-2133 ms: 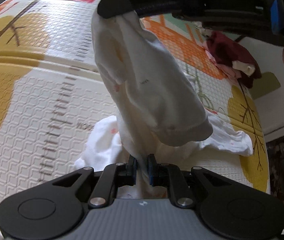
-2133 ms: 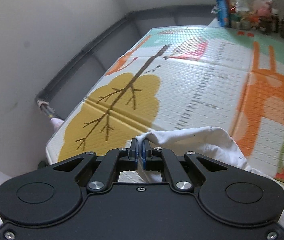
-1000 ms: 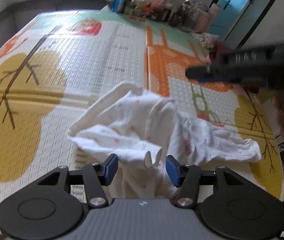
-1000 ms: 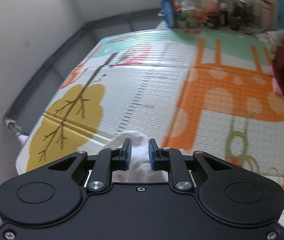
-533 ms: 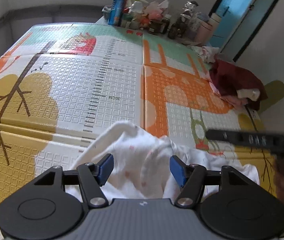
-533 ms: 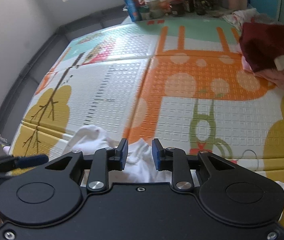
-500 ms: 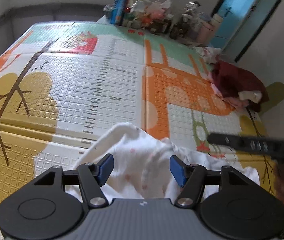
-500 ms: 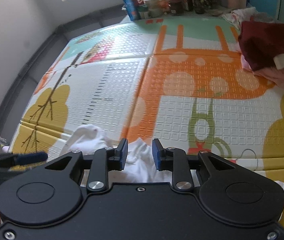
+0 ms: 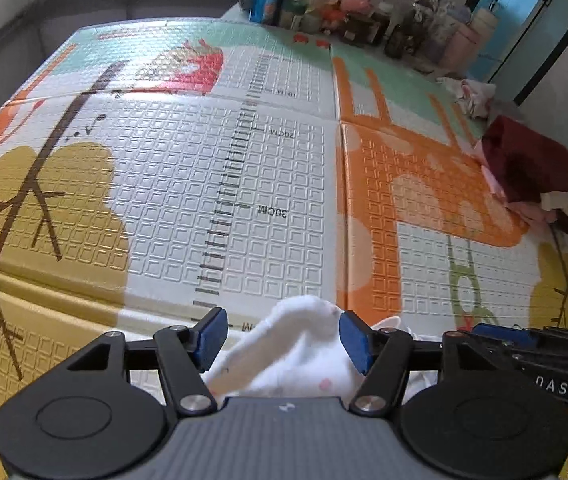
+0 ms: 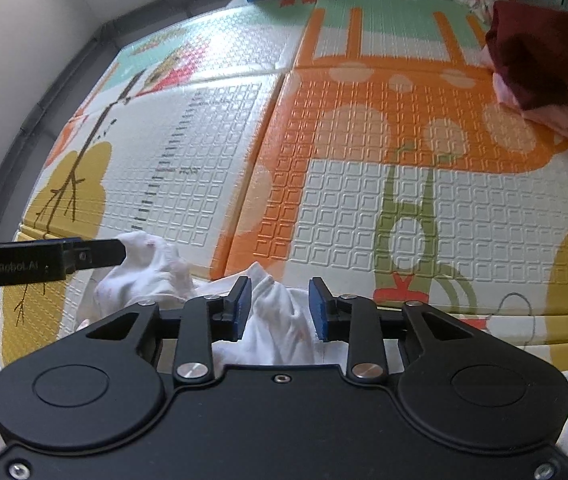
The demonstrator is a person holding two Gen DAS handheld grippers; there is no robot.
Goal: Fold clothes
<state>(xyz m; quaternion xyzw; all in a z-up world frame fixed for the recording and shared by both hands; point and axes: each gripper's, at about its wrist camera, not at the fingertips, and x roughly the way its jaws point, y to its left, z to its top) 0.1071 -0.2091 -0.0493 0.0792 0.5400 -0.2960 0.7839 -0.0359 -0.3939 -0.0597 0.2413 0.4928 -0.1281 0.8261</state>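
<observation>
Garment: we see the white garment [image 9: 296, 344] with small pink marks lying crumpled on the play mat [image 9: 267, 184], at the mat's near edge, where the cream panel meets the orange one.
Left tool: our left tool [image 9: 281, 338] stands with its blue pads wide apart; a hump of the white cloth rises between them, and the right pad looks to brush it while the left pad is clear. The jaws have just been opening.
Right tool: our right tool [image 10: 279, 306] is also parted, its jaws having just been opening; folds of the garment lie between the pads without being pinched.
Edges and room: we have broad bare mat ahead of both tools; a grey raised border [image 10: 43, 120] runs along the mat's left side under the wall.
Far end: a clutter of bottles and packets [image 9: 344, 8] lines the far edge.
Right side: a dark red clothes pile [image 10: 540, 44] sits on pink cloth at the mat's right side, well apart from the garment.
Writing: we read "30CM" beside the printed ruler [image 9: 231, 200] on the mat, "DAS" on the right tool's side in the left view, and what looks like "GenRobot.AI" on the left tool's side in the right view.
Garment's axis: we cannot tell a front or collar; the heap spreads mostly across, left to right along the near edge.
</observation>
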